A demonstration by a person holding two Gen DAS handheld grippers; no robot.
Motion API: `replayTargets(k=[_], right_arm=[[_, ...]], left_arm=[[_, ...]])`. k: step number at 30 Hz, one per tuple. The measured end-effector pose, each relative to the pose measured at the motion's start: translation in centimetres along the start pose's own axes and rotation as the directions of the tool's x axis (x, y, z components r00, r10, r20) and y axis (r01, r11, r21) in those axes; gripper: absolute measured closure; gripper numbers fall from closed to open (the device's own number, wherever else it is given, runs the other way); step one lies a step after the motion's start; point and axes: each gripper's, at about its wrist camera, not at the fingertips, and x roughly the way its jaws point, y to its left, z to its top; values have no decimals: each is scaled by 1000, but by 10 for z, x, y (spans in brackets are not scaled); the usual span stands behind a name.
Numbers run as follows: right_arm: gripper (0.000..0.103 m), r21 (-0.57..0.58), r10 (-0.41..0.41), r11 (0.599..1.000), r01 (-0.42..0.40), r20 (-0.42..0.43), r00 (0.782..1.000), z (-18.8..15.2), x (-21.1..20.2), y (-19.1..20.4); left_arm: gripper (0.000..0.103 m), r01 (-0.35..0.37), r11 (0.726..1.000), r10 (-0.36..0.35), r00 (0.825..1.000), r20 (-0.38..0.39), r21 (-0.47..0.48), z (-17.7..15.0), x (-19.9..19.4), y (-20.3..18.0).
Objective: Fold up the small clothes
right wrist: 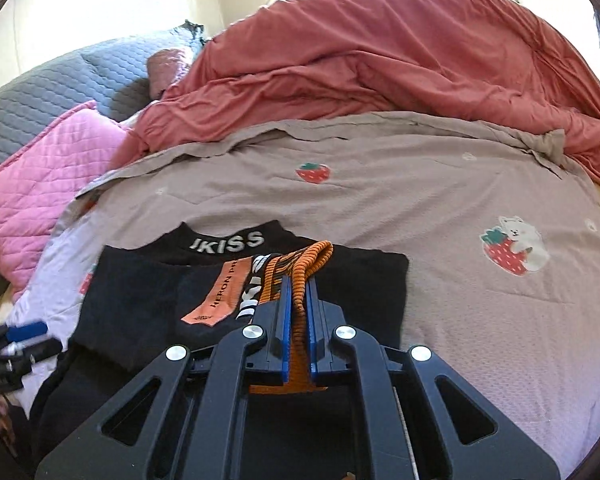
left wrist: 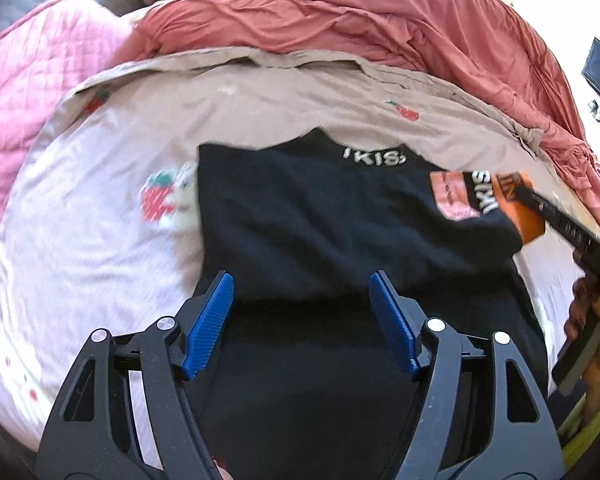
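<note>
A small black sweater (left wrist: pixel 320 224) with a white-lettered collar lies flat on the strawberry-print bedsheet (left wrist: pixel 100 240). It also shows in the right wrist view (right wrist: pixel 140 292). My left gripper (left wrist: pixel 302 284) is open and empty, hovering over the sweater's lower middle. My right gripper (right wrist: pixel 297 280) is shut on the sweater's orange ribbed cuff (right wrist: pixel 312 256) and holds the sleeve, with its orange label (right wrist: pixel 220 292), across the sweater's body. The right gripper shows in the left wrist view (left wrist: pixel 518 190) at the right, on the cuff (left wrist: pixel 528 216).
A rumpled red duvet (right wrist: pixel 380 60) is piled at the back of the bed. A pink quilted pillow (right wrist: pixel 48 176) and a grey quilted cover (right wrist: pixel 60 84) lie at the left. The left gripper shows at the left edge of the right wrist view (right wrist: pixel 20 340).
</note>
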Motion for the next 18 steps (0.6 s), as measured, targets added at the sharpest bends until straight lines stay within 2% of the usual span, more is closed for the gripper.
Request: replayTargets(k=[4,7,11,14,16,18], right_arm=[[98,14,-41,999,41,-24,999,-4,7,-7],[98,26,-64,997,66,-52,997,-7,14,-13],[98,42,-84,995,88,-92,992,-12,24,-19],[97,52,-104,992,112,-137,985,-19,35,-25],[97,65,-143,986,156,-177,974,-28,48,-33],[94,104,-137,982,159,-188,973,-32,51,-41]], left_arm=[[40,-20,999,20,1000,0,35,19,19,-13],[40,-35,998,36,999,-32,47,25,40,-18],[39,-54,998,57,993,-103,40,22,67,-17],[33,-56,998,61,988,-140,36,12,81,-16],[30,-55,997,62,989,-133,55,7,84,-17],[29,-48,996,57,990,-125,68,4,84,-16]])
